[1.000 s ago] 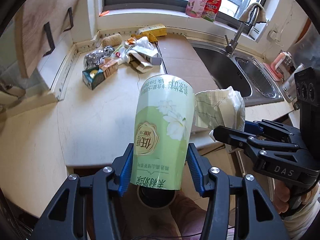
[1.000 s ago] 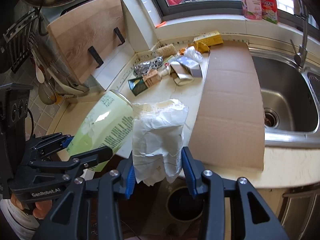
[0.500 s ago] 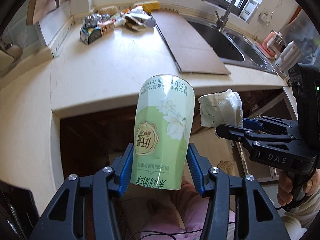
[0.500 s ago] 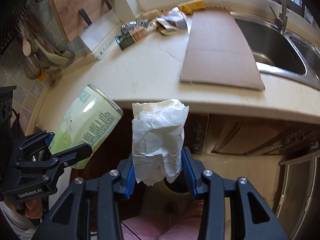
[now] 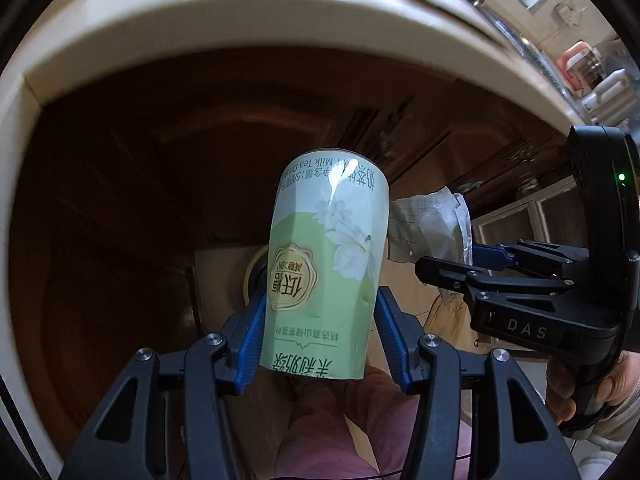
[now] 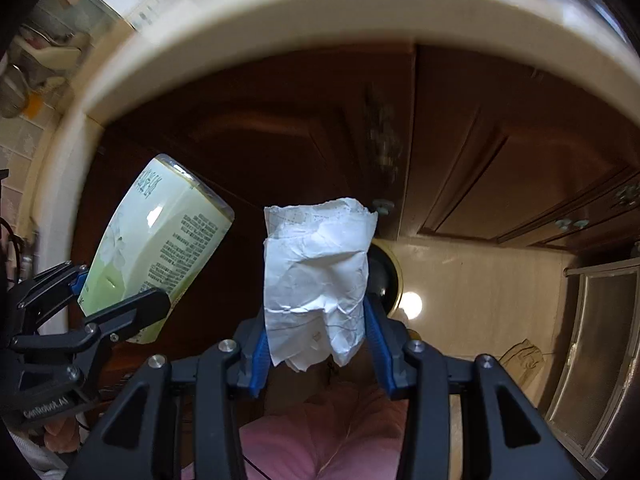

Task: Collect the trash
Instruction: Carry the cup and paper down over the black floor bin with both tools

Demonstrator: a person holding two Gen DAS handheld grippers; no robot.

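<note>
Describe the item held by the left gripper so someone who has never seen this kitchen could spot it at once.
Look below the pale countertop edge, in front of the dark wooden cabinet doors. There the left gripper clamps a tall pale-green milk tea cup. White flowers, a gold badge and Chinese lettering distinguish it from the crumpled white paper in the right gripper beside it.

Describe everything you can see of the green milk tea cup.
The milk tea cup is a tall, tapered cup in a glossy pale green wrap with white flowers, a gold seal and Chinese lettering. It looks like thin plastic or coated paper. The left gripper is shut on its narrow end, blue fingers pressing both sides. The wide end points away, tilted, before dark wooden cabinet doors. Whether it is empty cannot be told.
</note>
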